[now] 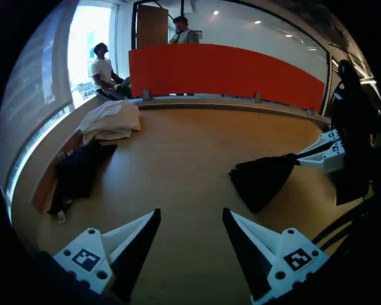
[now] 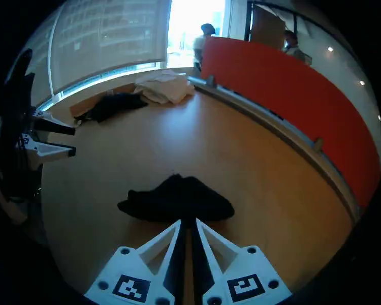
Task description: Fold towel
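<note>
A black towel (image 2: 175,201) lies bunched on the wooden table (image 2: 155,147). My right gripper (image 2: 188,222) is shut on its near edge, the two fingers pressed together over the fabric. In the left gripper view the same towel (image 1: 261,180) fans out from the right gripper (image 1: 295,158), which pinches one corner and holds it slightly lifted. My left gripper (image 1: 191,213) stands open above bare table, with nothing between its fingers, some way left of the towel. The right gripper view has the left gripper (image 2: 73,141) at the far left, jaws apart.
A pile of white cloth (image 1: 112,119) and a dark cloth (image 1: 81,173) lie near the table's window edge. An orange partition (image 1: 226,71) runs along the far side, with two people behind it. Black cables (image 1: 343,223) trail by the right gripper.
</note>
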Demonstrator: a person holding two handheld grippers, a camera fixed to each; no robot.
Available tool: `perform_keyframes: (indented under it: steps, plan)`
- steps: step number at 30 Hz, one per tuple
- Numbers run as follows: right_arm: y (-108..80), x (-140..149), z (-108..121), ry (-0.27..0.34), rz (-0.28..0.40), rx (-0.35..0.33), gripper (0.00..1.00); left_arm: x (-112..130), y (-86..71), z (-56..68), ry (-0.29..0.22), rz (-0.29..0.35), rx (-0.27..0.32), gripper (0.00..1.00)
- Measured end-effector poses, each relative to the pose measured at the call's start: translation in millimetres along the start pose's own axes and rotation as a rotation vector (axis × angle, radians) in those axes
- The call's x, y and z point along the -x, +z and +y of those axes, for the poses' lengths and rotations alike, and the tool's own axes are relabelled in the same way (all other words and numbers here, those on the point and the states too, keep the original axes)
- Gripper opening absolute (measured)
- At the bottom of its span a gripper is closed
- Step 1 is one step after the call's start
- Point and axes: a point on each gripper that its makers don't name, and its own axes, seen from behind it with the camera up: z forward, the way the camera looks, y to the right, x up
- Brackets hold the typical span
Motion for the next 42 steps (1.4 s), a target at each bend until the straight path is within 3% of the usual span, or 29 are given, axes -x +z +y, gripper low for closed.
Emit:
perform_keyframes:
  steps: [8,15,30,42]
  plan:
    - [-29.0,-41.4,13.8,-0.012,0.073,0.032,0.06,-6.6,0.4,3.7,0.01,0.01,0.012,0.9]
    - [-51.2,-56.6,31.6,-0.002,0.108,0.073,0.06,-12.6,1.8,8.9,0.019,0.018,0.026,0.9]
    - [-94.4,-52.1,80.5,0.038,0.127,0.156,0.06,-22.0,8.5,22.3,0.043,0.024,0.057,0.9]
    - [-130.1,-33.6,128.2,0.07,0.121,0.214,0.06,-23.3,14.9,25.0,0.058,0.013,0.059,0.9]
